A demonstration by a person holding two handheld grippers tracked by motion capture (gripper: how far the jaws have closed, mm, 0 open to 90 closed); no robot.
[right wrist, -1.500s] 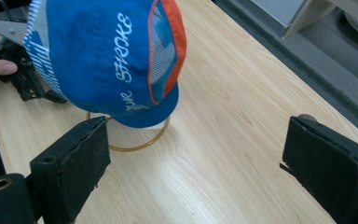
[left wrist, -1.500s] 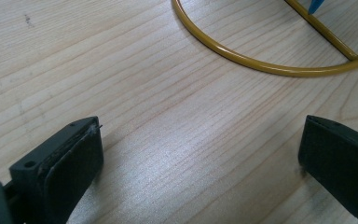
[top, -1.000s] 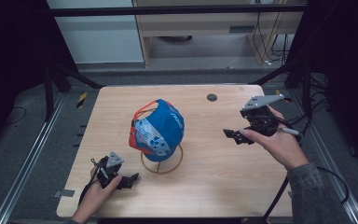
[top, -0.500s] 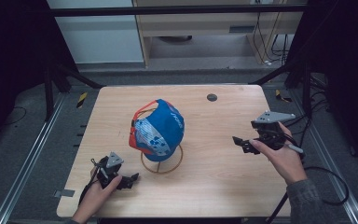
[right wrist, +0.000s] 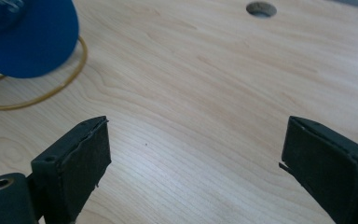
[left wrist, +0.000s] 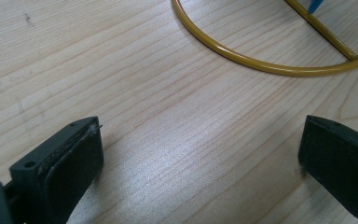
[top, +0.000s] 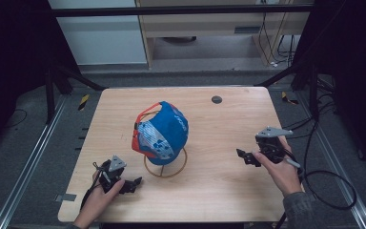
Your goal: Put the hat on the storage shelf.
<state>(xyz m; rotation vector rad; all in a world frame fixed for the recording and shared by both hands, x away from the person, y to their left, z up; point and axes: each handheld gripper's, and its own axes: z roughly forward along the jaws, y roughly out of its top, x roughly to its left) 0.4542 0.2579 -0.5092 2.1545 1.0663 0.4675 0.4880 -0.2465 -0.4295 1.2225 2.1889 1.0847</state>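
A blue cap (top: 163, 133) with red trim and a patterned panel sits on a yellow wire stand (top: 166, 168) in the middle of the wooden table (top: 219, 191). My left gripper (top: 132, 184) rests low at the front left, open, jaws wide apart over bare wood, pointing toward the stand's ring (left wrist: 261, 63). My right gripper (top: 244, 157) is at the right side, open with nothing between its jaws, aimed toward the cap (right wrist: 28, 37) and the ring (right wrist: 42, 95).
A round hole (top: 216, 99) is set in the table near its far edge, also seen from the right gripper (right wrist: 261, 8). Cables (top: 324, 186) trail off the table's right side. Dark frame rails run along both sides.
The right gripper has come down and back toward the near right part of the table. The left gripper and the cap have stayed put.
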